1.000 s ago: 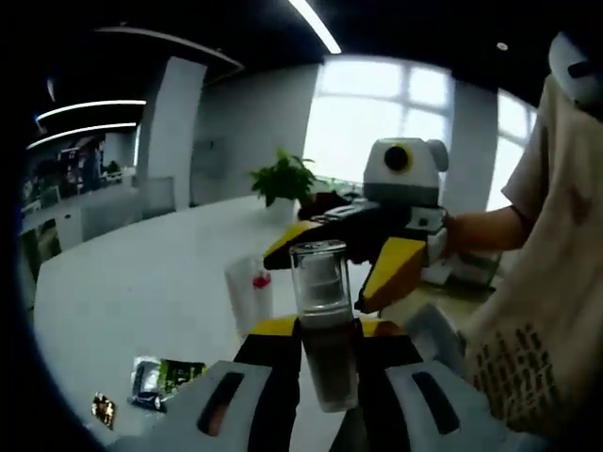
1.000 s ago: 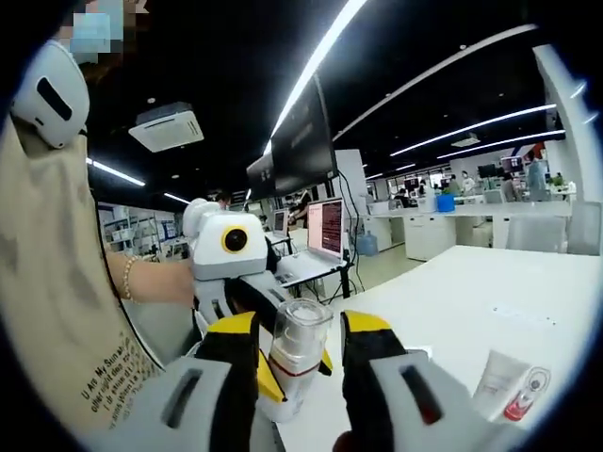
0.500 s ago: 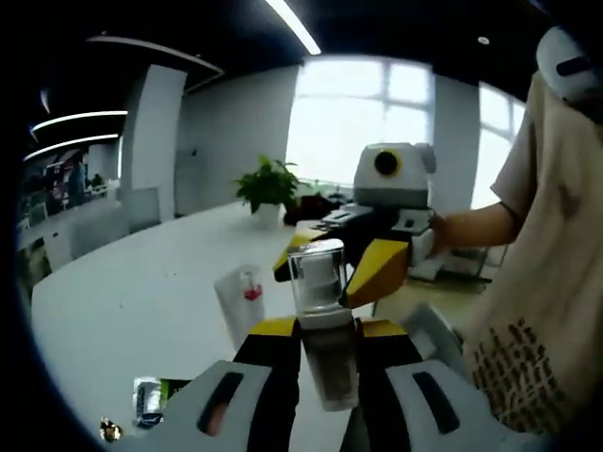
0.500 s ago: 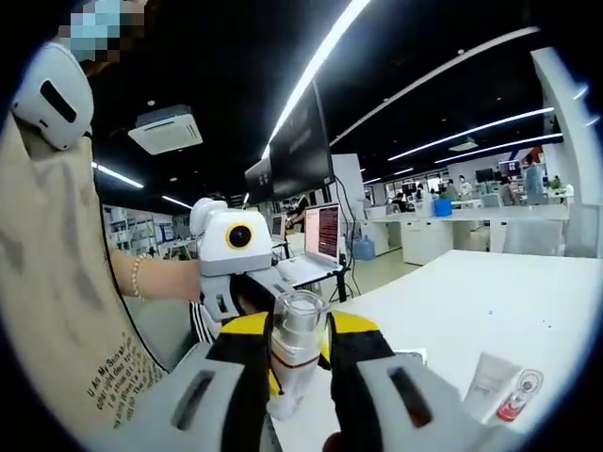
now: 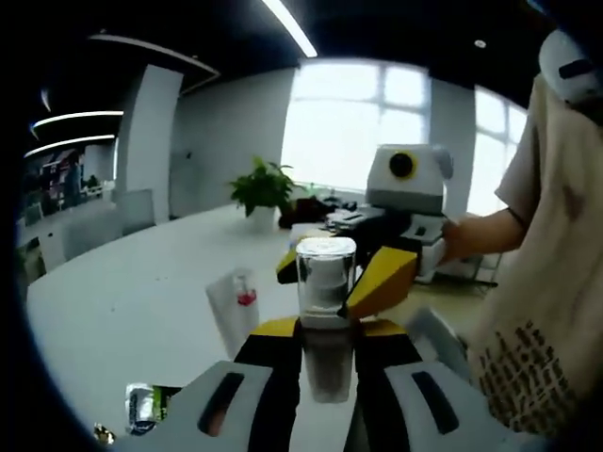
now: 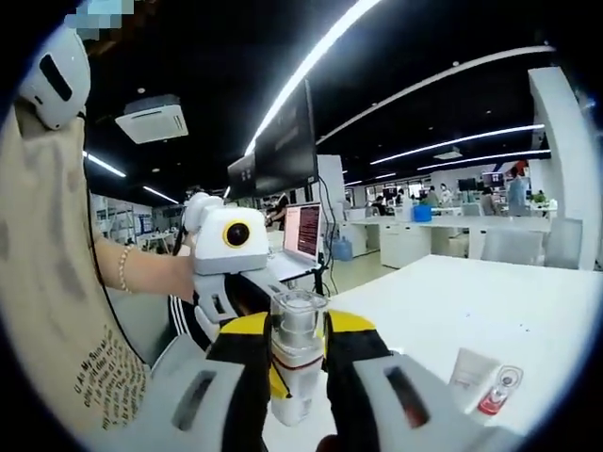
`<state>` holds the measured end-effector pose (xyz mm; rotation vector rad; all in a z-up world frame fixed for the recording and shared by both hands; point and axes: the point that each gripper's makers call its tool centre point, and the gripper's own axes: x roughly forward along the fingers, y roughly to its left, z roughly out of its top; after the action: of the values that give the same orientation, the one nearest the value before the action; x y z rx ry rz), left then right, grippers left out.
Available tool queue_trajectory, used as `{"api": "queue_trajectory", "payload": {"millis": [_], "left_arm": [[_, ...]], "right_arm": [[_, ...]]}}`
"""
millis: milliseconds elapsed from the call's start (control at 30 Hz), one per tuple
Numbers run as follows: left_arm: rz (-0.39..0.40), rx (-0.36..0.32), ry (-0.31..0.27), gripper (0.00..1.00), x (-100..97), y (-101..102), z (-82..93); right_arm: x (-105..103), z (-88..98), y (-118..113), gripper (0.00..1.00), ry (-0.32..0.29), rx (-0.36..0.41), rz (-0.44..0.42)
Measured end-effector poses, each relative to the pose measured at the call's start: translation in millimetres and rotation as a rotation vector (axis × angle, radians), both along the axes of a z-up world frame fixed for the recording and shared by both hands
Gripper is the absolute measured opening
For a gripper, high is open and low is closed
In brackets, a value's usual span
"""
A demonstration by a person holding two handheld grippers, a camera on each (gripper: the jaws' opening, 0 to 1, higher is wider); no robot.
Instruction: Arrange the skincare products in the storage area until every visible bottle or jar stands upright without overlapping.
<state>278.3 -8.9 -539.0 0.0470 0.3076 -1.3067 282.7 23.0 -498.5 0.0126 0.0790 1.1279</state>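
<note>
Bottle [image 5: 325, 315] (clear cap, upright) clamped by left gripper [image 5: 320, 344] and right gripper [image 6: 297, 363]; tube [image 6: 483, 381] lies on table [image 6: 471, 306].

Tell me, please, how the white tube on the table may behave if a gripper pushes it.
The white tube lies flat on the table, so it will probably slide, not tip. It looks like soft plastic, so it may dent under the jaws. Its flattened end should keep it from rolling far.

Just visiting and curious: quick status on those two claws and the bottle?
Left gripper and right gripper both shut on the clear-capped bottle, upright above the white table. White tube lying on the table. Nothing in the way.
</note>
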Motion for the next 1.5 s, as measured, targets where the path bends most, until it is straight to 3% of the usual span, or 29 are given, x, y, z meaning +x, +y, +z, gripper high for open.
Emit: {"api": "queue_trajectory", "payload": {"millis": [233,500,567,700,933,1500], "left_arm": [[0.002,0.071,-0.022,0.18,-3.2,-3,-17.0],[0.046,0.165,-0.049,0.21,0.9,-8,-41.8],[0.048,0.173,-0.036,0.18,0.3,-11,-47.0],[0.071,0.229,-0.052,0.18,4.5,-14,-62.1],[0.070,0.255,-0.039,0.17,10.1,-21,-77.1],[0.003,0.371,-0.029,0.17,18.3,-33,-134.7]], "right_arm": [[-1,-0.3,-6,0.21,-0.024,-0.028,-0.016],[-2,-16.8,-9,0.21,-0.067,-0.155,-0.049],[0,-21.3,-10,0.21,-0.076,-0.170,-0.066],[2,-34.3,-14,0.21,-0.068,-0.206,-0.091],[6,-49.8,-22,0.21,-0.062,-0.264,-0.117],[15,-108.4,-35,0.21,-0.004,-0.403,-0.212]]}}
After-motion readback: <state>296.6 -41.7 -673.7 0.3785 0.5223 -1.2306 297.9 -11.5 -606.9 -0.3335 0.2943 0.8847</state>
